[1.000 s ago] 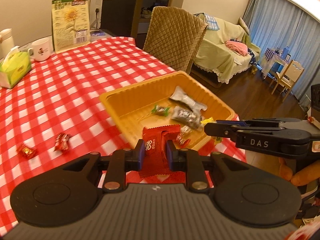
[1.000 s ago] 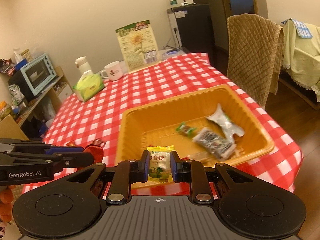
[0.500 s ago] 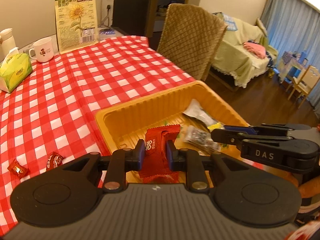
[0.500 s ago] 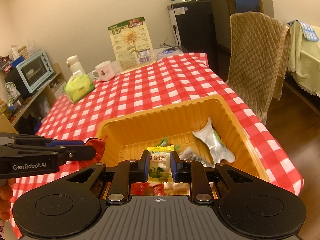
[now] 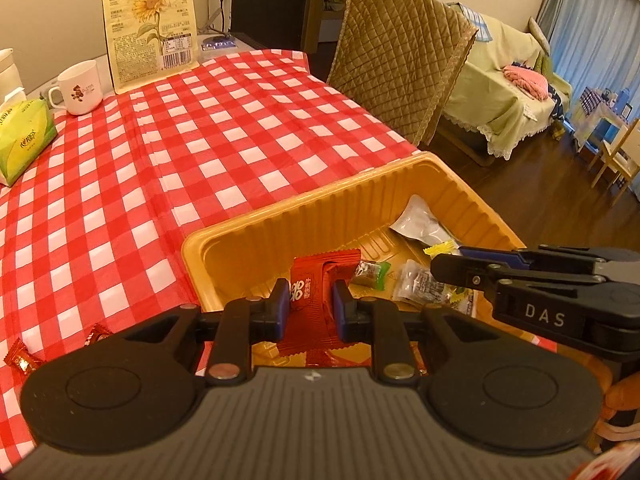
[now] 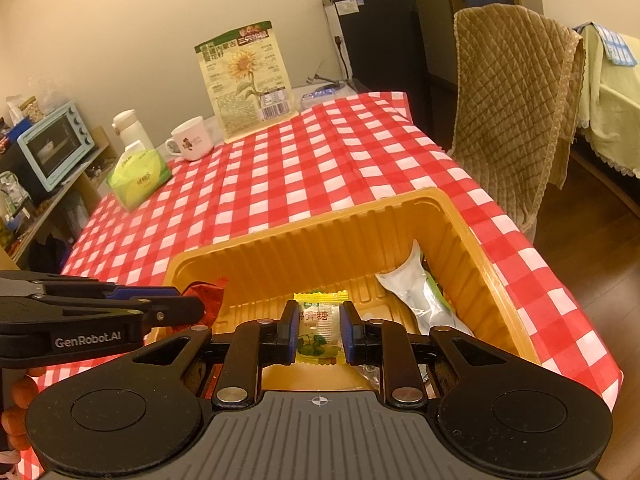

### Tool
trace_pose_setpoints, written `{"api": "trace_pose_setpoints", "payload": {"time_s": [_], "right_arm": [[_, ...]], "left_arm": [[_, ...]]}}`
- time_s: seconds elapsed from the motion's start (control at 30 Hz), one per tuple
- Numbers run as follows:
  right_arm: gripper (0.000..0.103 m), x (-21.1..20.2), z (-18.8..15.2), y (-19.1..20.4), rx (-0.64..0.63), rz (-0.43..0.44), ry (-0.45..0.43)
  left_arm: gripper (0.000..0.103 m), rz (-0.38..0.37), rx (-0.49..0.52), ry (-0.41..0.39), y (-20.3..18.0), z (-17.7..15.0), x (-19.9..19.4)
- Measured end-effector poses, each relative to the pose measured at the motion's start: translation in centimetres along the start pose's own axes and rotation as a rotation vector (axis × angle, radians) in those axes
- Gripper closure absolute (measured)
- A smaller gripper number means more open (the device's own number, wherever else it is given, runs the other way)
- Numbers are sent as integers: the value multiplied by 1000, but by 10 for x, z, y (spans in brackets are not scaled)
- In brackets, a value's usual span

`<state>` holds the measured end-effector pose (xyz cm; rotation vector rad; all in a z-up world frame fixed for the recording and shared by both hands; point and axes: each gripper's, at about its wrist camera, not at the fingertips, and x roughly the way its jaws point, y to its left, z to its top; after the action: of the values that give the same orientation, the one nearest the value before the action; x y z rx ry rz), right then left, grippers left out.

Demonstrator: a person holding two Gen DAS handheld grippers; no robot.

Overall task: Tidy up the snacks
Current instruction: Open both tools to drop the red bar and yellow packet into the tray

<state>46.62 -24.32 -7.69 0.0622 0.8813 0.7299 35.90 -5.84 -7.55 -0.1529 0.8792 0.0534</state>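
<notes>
My left gripper (image 5: 308,300) is shut on a red snack packet (image 5: 316,280) and holds it over the near left part of the orange tray (image 5: 304,216). My right gripper (image 6: 319,322) is shut on a yellow-green candy packet (image 6: 320,320) above the tray (image 6: 460,224). Inside the tray lie a silver pouch (image 5: 420,226), a small green candy (image 5: 372,274) and a dark clear-wrapped snack (image 5: 420,284). The silver pouch also shows in the right wrist view (image 6: 416,292). Two small red candies (image 5: 24,360) lie on the cloth left of the tray.
The red checked tablecloth (image 5: 200,128) covers the table. At the far end stand a sunflower seed bag (image 5: 150,24), a white mug (image 5: 80,88) and a green tissue box (image 5: 22,136). A quilted chair (image 5: 400,56) stands at the table's right side.
Both grippers have moved forward over the tray with their packets still held. The tray now fills more of both views.
</notes>
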Motion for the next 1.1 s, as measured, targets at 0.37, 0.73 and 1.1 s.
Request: {"api": "trace_pose_setpoints", "payload": {"time_s": [0.37,0.73,1.1], "right_arm": [[81,2,-2,-5,20,-16,10],[81,6,-1,-3,20,-1,14],[81,19,12,1,55,79,15]], "left_arm": [[82,-8,-1,13,1,5,11],[82,-5,-5,-2,2,3,-1],[70,12,-20,-20,6,0,-16]]}}
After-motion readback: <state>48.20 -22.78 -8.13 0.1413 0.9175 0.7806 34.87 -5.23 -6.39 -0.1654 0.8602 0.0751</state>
